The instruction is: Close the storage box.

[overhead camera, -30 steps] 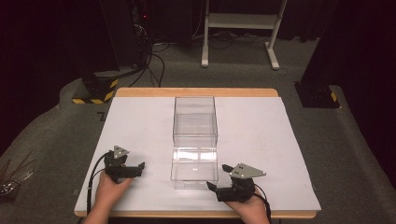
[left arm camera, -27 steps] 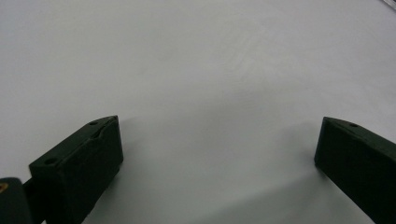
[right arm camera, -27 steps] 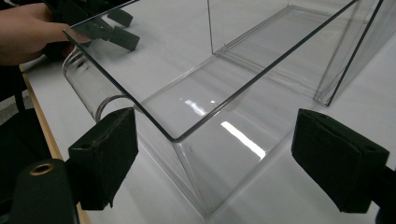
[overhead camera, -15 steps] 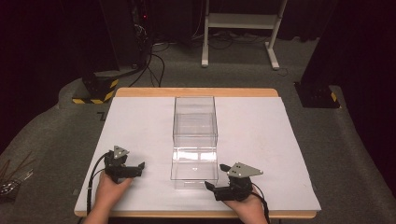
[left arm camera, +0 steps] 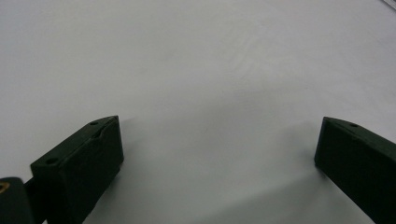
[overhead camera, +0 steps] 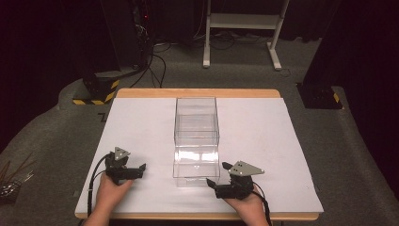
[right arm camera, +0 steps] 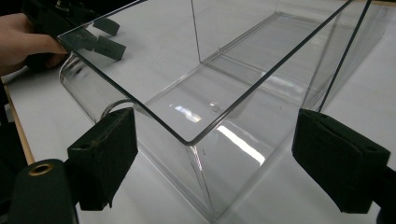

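A clear plastic box [overhead camera: 196,141] stands open-topped in the middle of the white table [overhead camera: 263,136], long side running away from me. Its near corner [right arm camera: 196,154] rises close in front of the right gripper view. My right gripper [overhead camera: 214,175] rests on the table at the box's front right corner, jaws open and pointing left toward it, holding nothing. To the left of the box my left gripper [overhead camera: 141,170] lies on the table, open and empty, its jaws [left arm camera: 219,158] spread over bare white surface. The left hand and its gripper [right arm camera: 100,37] also show beyond the box.
The table's wooden edge [overhead camera: 197,92] runs along the far side. Beyond it, on the grey floor, are cables [overhead camera: 155,61], a white frame stand [overhead camera: 242,33] and black bases with yellow stripes [overhead camera: 96,89]. White surface lies bare on both sides of the box.
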`<control>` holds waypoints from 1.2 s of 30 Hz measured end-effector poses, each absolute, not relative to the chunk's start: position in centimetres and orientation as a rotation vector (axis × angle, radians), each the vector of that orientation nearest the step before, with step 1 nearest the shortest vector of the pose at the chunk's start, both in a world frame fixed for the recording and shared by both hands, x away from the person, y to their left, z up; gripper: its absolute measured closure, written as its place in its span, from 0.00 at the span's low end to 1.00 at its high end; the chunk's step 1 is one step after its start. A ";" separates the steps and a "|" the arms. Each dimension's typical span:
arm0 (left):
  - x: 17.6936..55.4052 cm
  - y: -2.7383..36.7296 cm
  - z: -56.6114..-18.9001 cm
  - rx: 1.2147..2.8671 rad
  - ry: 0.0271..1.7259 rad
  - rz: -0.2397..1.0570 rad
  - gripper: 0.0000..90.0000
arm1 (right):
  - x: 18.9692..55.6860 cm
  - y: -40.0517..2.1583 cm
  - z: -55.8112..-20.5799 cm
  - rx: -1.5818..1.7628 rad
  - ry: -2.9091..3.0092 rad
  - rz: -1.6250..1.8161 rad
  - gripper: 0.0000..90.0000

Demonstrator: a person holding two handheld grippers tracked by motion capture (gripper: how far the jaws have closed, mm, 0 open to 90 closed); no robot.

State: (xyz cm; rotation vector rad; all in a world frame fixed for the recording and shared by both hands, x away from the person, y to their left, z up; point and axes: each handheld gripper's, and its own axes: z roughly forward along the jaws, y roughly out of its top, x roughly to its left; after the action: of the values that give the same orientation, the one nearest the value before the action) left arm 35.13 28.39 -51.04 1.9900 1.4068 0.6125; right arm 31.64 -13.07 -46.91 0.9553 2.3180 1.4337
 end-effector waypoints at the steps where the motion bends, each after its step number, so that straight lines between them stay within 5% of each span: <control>1: 35.1 28.4 -51.0 1.990 1.407 0.613 0.02 | 31.8 -13.1 -46.9 0.961 2.310 1.436 0.16; 36: 35.1 28.4 -51.0 1.993 1.407 0.611 0.02 | 35.2 -12.6 -47.1 1.042 2.200 1.386 0.12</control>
State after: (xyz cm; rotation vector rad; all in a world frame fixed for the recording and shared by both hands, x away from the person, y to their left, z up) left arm 35.13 28.39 -51.03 1.9929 1.4073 0.6110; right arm 35.17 -12.62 -47.07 1.0417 2.1995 1.3865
